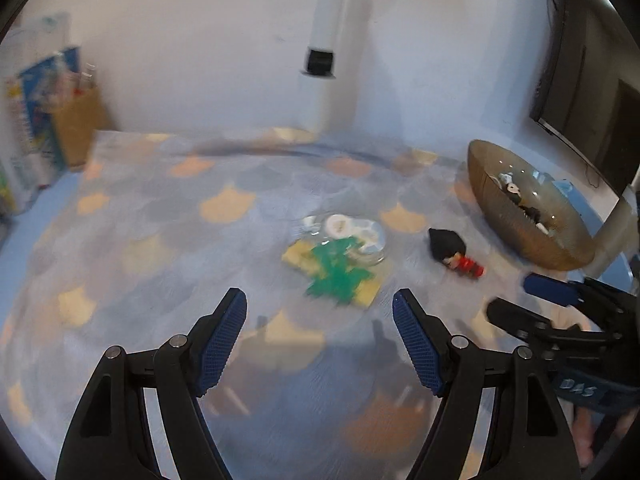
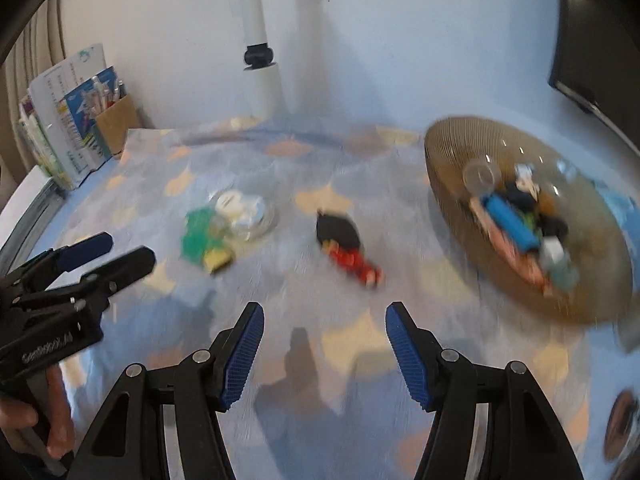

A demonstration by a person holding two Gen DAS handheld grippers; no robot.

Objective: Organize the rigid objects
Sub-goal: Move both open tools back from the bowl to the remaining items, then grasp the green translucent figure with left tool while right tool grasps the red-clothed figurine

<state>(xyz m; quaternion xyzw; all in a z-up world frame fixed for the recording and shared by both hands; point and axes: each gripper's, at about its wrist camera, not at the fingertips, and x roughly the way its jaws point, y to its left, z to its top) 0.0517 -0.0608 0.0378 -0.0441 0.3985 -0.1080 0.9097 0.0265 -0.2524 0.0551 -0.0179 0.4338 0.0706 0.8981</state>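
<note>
Both our left gripper [image 1: 320, 304] and right gripper [image 2: 324, 318] are hanging with jaws apart and empty over the counter [image 2: 400, 292], approaching the toy figure [image 2: 348, 250] lying beside the bowl [image 2: 452, 184], which we judge needs grasping next.

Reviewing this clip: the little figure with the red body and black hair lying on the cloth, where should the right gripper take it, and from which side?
Judging from its pose, the red torso of the figure is likely the best grip. It lies flat, free of the bowl, so the open right gripper could come from above with its jaws across the narrow body; the black hair end looks bulkier.
</note>
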